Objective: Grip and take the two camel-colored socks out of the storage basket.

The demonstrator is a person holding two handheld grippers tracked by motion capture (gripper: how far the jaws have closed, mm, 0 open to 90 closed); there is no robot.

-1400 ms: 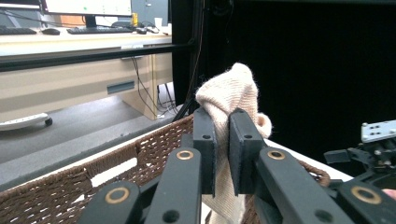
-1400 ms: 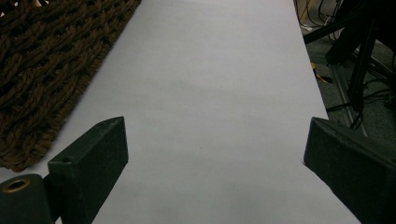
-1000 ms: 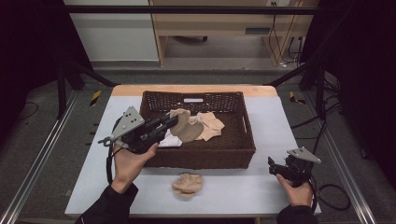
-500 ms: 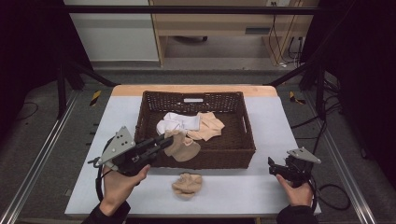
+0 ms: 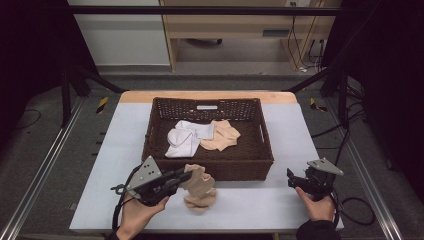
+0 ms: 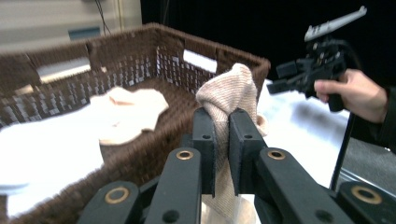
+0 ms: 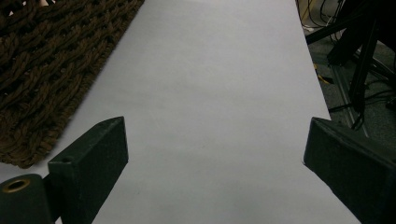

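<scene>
Ribbed beige sock [image 6: 232, 91] clenched in left gripper [image 6: 222, 140], woven wicker basket [image 5: 220, 167] beside, right gripper [image 7: 215, 154] released.

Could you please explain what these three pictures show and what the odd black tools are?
A person holds a hand-operated gripper in each hand; there is no robot arm. The high view looks down on a table; the other two come from cameras riding on each gripper. A wicker basket on the table holds white socks and a tan one. The left gripper is shut on a tan sock in front of the basket, above another tan sock lying on the table. The right gripper rests open and holds nothing.
</scene>
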